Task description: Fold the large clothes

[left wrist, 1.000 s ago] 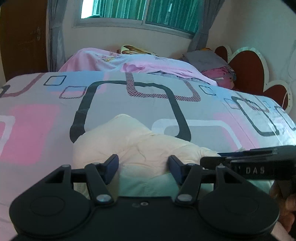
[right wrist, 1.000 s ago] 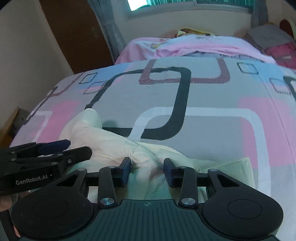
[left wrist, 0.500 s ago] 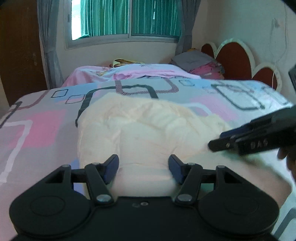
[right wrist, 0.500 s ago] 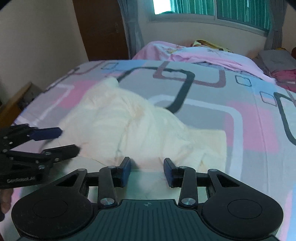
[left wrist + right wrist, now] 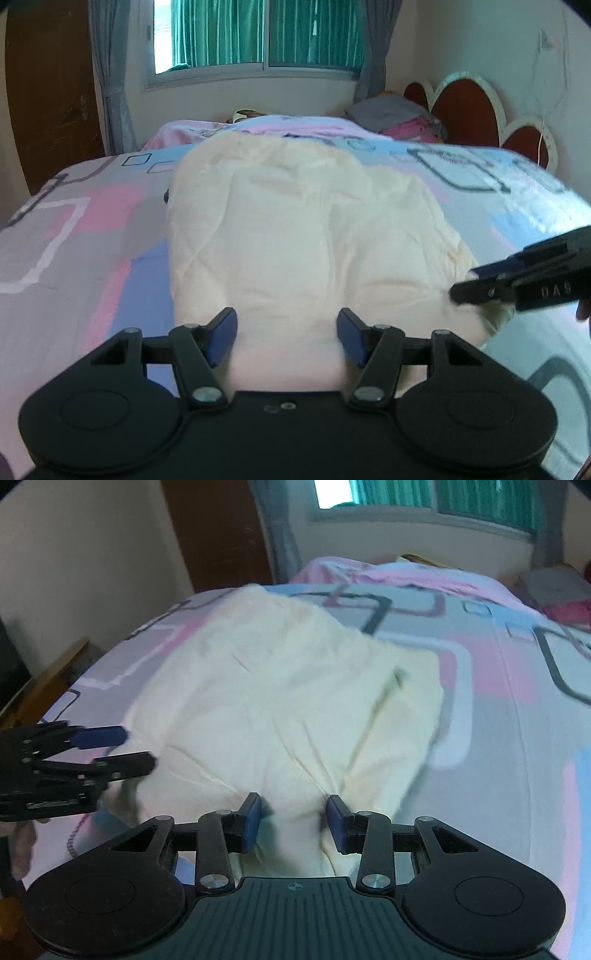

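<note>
Across the bed, the cream garment now stretches far wider than a second ago (it was a small bunched heap), its near edge clamped in the jaws of both the left gripper and right gripper. Patterned pink-grey bedding lies beneath; green-curtained window and scalloped headboard behind.

Daylight pours in through the window straight ahead of the fingers, blown out white at one pane. Room's dimmish otherwise, soft shadows. Motion blur smears the bedspread; fisheye bends and darkens the corners.
</note>
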